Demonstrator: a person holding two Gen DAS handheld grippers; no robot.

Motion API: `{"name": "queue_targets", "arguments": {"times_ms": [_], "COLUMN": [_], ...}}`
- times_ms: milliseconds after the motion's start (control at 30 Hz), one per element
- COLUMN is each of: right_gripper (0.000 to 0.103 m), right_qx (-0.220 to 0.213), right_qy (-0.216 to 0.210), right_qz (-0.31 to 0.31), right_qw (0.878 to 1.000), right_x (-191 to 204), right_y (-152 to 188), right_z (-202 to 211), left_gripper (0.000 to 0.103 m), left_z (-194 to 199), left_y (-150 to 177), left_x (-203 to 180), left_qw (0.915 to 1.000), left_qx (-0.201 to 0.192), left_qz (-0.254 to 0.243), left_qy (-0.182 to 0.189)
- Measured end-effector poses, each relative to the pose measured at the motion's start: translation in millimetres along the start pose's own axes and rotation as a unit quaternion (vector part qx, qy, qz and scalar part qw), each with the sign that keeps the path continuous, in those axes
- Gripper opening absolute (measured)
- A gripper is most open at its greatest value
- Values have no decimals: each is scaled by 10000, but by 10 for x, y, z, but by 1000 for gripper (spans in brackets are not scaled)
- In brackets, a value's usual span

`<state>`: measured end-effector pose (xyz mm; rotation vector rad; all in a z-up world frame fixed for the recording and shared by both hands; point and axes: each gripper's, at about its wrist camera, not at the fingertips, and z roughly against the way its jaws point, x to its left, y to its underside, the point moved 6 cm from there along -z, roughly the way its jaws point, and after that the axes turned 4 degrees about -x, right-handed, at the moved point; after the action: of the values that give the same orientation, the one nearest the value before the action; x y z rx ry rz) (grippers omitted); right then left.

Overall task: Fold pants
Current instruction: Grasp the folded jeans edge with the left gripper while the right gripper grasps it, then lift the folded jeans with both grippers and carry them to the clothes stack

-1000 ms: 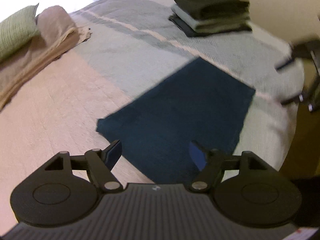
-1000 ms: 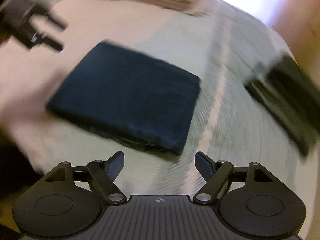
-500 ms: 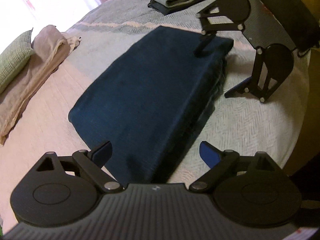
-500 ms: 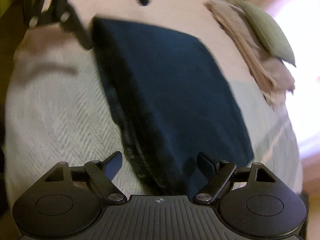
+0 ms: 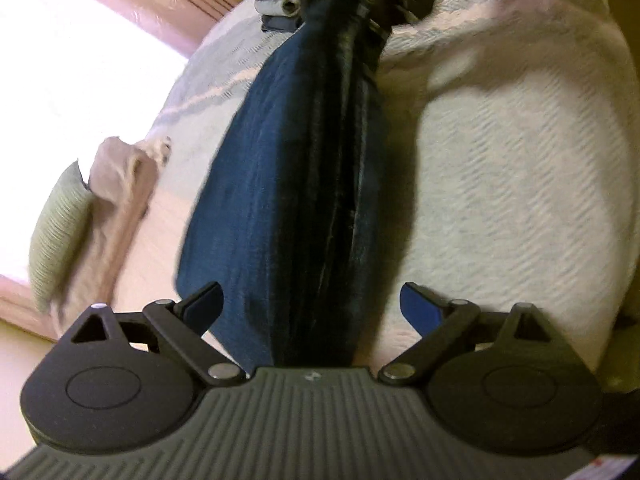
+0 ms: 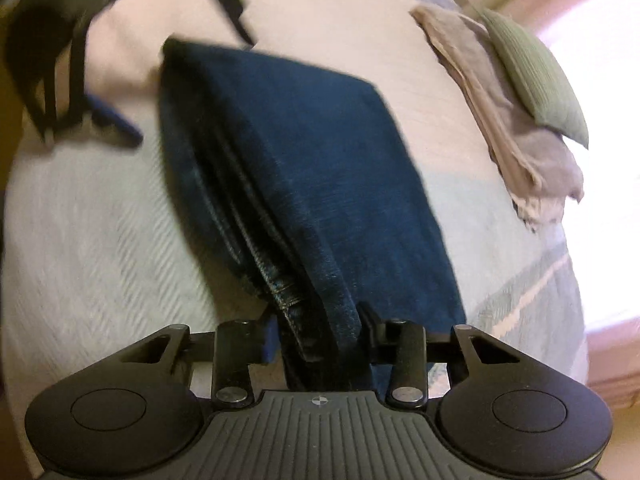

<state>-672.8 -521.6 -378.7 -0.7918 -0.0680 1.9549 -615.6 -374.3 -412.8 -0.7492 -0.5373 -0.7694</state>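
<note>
Jeans (image 6: 304, 168), folded and dark blue, lie on the bedspread (image 6: 100, 232) with their layered edge clamped by the right gripper (image 6: 316, 338), whose jaws have just been closing. Left gripper (image 5: 312, 304) straddles the opposite end, jaws spread wide and clear of the cloth. Bare bedspread lies open alongside; farther off sit a pillow (image 6: 536, 76) and a beige cloth (image 6: 500, 136).

- The folded dark-blue denim pants (image 6: 304, 168) lie on the pale woven bedspread (image 6: 100, 240) of the bed, at the centre of both views.
- In the right wrist view, the right gripper (image 6: 316, 336) at the bottom centre has just been closing and now clamps the near edge of the pants.
- The left gripper (image 6: 116, 120) sits upper left there, beside the far corner.
- A ribbed green pillow (image 6: 536, 76) lies on a heap of beige cloth (image 6: 516, 148) at the upper right.
- In the left wrist view, the left gripper (image 5: 312, 300) straddles the pants' near end, fingers apart from it.
</note>
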Motion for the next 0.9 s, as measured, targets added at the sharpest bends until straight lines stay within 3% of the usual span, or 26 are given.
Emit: {"name": "queue_targets", "arguments": {"times_ms": [67,133,333,433,500,533,633,733,833,900], "right_gripper": [36,36,38,60,85,88,89,89,89,65], "right_qx": [52,92,83,45,-148,-312,-512,-307,19,86], "right_qy": [-153,-170,-175,77,230,264,488,385,641,690], "right_qz": [-198,-155,44,284,353,406,590,591,925,825], "right_qw": [9997,9997,9998,9996,9990,9983,9958,9970,9936,9942], "right_x": [-155,-200,-60,146,297,347,430,468,465,383], "right_y": [-75,-136,-34,94,156,160,138,196,356,437], "right_z": [41,84,185,249,314,332,241,6,-173,-179], "left_gripper": [89,68,27,24,24,24,23,24,24,24], "left_z": [-57,-113,-93,-68,-61,-61,-74,-69,-69,-50], "left_y": [-7,-3,-22,-74,-128,-154,-187,-185,-187,-180], "left_x": [42,84,306,518,672,738,879,987,1058,1055], "left_qw": [9999,9995,9994,9983,9962,9948,9906,9851,9825,9821], "left_qx": [67,175,323,373,391,390,404,446,442,423], "left_qz": [-91,-193,-83,251,507,592,783,1038,1122,1106], "left_qy": [-77,-154,78,362,594,735,1043,1295,1419,1462]}}
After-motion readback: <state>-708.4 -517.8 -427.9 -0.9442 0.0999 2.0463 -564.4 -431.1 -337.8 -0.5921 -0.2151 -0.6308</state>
